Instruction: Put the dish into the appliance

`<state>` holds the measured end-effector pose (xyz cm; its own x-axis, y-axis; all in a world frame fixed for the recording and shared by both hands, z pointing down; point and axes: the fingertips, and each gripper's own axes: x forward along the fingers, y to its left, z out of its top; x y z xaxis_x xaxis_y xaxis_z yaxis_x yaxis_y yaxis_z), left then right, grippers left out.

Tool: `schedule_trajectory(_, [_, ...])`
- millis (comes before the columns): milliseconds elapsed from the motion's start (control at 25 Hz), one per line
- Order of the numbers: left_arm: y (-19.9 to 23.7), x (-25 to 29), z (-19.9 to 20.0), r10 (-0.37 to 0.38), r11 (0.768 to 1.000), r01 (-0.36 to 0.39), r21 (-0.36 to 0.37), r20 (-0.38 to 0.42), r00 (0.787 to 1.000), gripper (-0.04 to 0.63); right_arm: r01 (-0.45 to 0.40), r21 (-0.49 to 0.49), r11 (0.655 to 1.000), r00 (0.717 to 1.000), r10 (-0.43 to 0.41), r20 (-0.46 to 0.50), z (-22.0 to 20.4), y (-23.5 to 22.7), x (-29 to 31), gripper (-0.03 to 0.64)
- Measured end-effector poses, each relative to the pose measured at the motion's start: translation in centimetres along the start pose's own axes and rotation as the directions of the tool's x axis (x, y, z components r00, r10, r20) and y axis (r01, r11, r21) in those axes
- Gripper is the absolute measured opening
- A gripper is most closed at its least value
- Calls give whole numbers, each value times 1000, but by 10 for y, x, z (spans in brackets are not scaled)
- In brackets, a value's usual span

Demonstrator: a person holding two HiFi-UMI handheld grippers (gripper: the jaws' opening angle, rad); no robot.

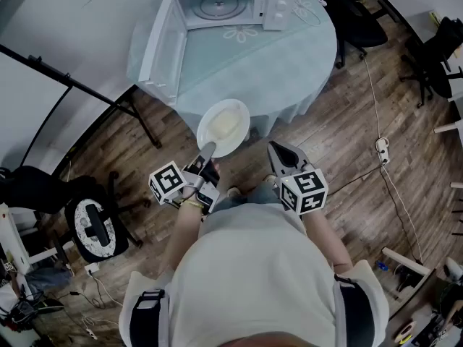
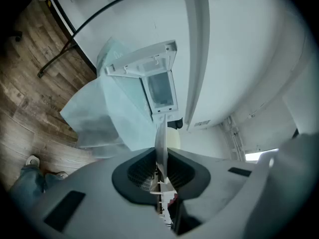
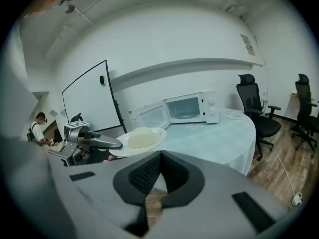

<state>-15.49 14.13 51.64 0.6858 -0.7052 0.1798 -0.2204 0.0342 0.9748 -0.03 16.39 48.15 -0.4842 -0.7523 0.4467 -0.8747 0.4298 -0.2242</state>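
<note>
A white plate [image 1: 224, 125] with a pale mound of food hangs over the near edge of the round table [image 1: 289, 63]. My left gripper [image 1: 208, 149] is shut on its near rim. In the left gripper view the plate [image 2: 160, 142] shows edge-on, clamped between the dark pads. The white microwave [image 1: 224, 7] stands at the far side of the table with its door [image 1: 160, 45] swung open to the left and its glass turntable showing inside. My right gripper [image 1: 277, 150] hovers to the right of the plate, shut on nothing. The right gripper view shows the plate [image 3: 142, 138] and the microwave [image 3: 184, 108] beyond it.
A pale cloth covers the table down to the wooden floor. Black office chairs [image 1: 362, 13] stand to the right of the table and another chair [image 1: 90, 226] at the left. A black stand's legs [image 1: 137, 114] reach in by the table's left side. A cable and plug [image 1: 381, 147] lie on the floor at the right.
</note>
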Motion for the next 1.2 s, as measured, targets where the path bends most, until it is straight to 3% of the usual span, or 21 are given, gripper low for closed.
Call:
schedule_trajectory(400, [-13, -22, -8, -10, 1000, 10, -10, 2, 1000, 41, 13, -23, 1000, 999, -12, 46, 14, 23, -21, 6])
schedule_trajectory(760, [-9, -42, -4, 29, 999, -28, 39, -36, 999, 41, 17, 54, 998, 997, -21, 68, 6, 50, -16, 6])
schedule_trajectory(1200, [-12, -46, 3, -30, 1000, 30, 2, -49, 998, 43, -1, 93, 996, 998, -5, 60, -2, 66, -7, 6])
